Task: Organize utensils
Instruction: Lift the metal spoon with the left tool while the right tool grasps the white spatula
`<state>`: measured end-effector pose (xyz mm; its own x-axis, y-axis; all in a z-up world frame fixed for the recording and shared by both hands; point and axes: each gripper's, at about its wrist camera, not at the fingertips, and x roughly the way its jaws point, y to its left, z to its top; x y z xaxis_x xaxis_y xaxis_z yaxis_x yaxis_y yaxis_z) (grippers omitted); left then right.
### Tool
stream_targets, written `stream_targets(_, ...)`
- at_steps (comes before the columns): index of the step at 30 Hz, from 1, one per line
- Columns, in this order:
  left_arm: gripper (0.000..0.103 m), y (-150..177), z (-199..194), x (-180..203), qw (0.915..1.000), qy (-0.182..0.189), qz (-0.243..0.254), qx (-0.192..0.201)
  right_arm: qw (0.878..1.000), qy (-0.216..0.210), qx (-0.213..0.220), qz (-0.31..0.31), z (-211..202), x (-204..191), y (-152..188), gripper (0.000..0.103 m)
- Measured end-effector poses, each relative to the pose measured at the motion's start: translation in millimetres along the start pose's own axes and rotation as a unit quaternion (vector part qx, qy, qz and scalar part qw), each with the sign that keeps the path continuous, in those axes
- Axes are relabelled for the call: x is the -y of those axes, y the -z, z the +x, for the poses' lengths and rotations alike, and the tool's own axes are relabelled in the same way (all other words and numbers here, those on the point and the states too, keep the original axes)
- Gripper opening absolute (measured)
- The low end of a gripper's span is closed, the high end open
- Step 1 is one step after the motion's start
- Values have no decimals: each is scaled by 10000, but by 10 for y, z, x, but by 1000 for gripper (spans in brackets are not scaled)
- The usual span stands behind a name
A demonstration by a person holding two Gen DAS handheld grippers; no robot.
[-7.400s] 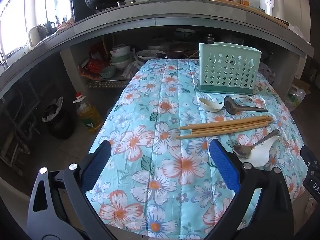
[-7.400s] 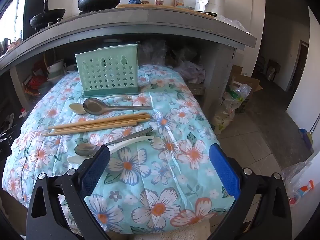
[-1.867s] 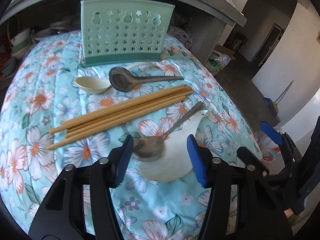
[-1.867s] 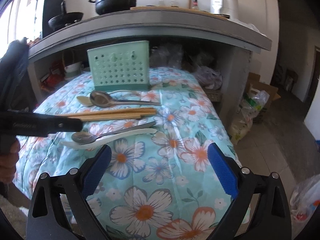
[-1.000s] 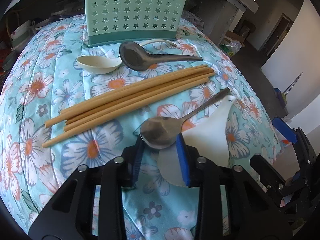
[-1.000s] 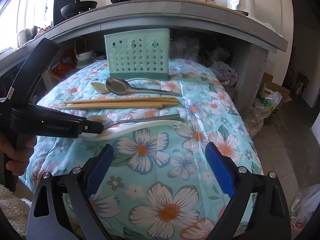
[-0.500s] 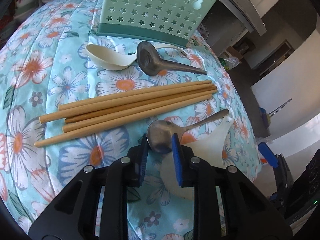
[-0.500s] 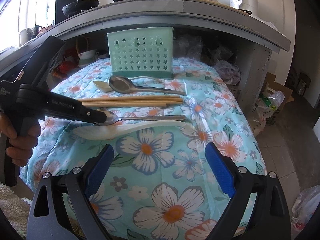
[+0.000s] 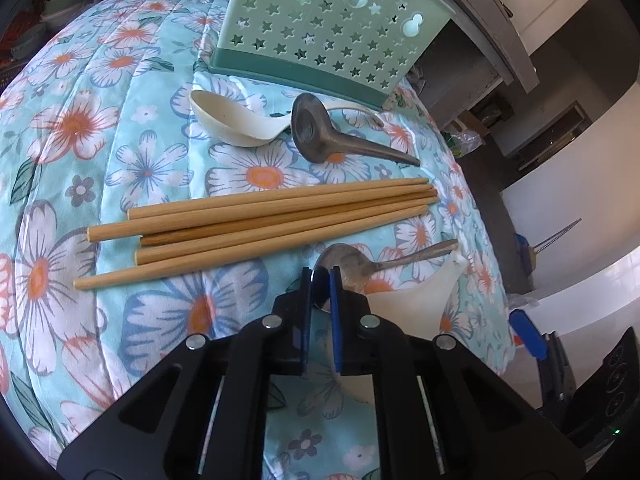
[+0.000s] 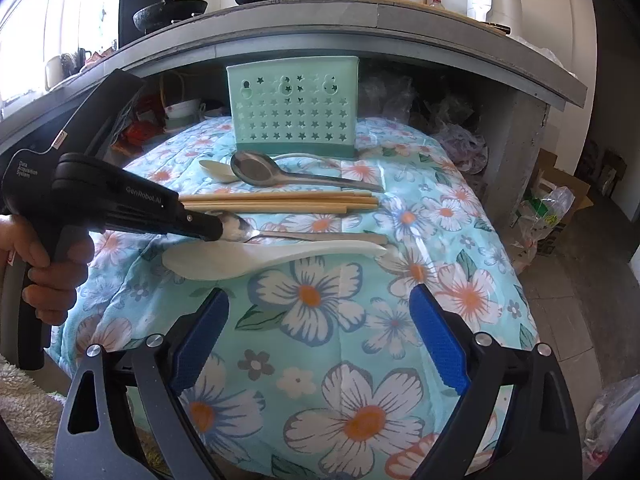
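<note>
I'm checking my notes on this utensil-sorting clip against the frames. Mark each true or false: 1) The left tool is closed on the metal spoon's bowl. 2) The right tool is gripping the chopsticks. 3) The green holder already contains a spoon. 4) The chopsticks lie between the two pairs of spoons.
1) True: the left tool is shut on the bowl of the metal spoon.
2) False: the right tool is open and holds nothing; the chopsticks lie on the floral cloth.
3) False: no utensil shows in the green holder; all lie on the cloth.
4) True: the beige spoon and dark ladle lie beyond them, the metal spoon and white rice paddle nearer.
</note>
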<state>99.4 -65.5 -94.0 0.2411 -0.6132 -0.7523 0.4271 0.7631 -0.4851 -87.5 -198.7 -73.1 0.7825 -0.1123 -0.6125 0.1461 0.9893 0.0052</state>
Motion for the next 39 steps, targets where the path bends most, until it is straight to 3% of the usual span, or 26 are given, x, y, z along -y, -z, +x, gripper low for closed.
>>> stream_targets(9,1,43,-209,52,9991,355,-119,203,10000,-35,45,7,-30,8,9,85)
stream_targets(20,0,91,-555,165,9979,305,123,559,9999,-28,87,-101,-76,-30,23,77)
stream_targets(33,1,99,-884,168,9950,397,160,901,9937,-175,247,-1081,-63,-337,3,66)
stream_targets(39,1,78,-1013,191,9928,416,220,1101,9853,169,333,-1665,-27,-586,35,61)
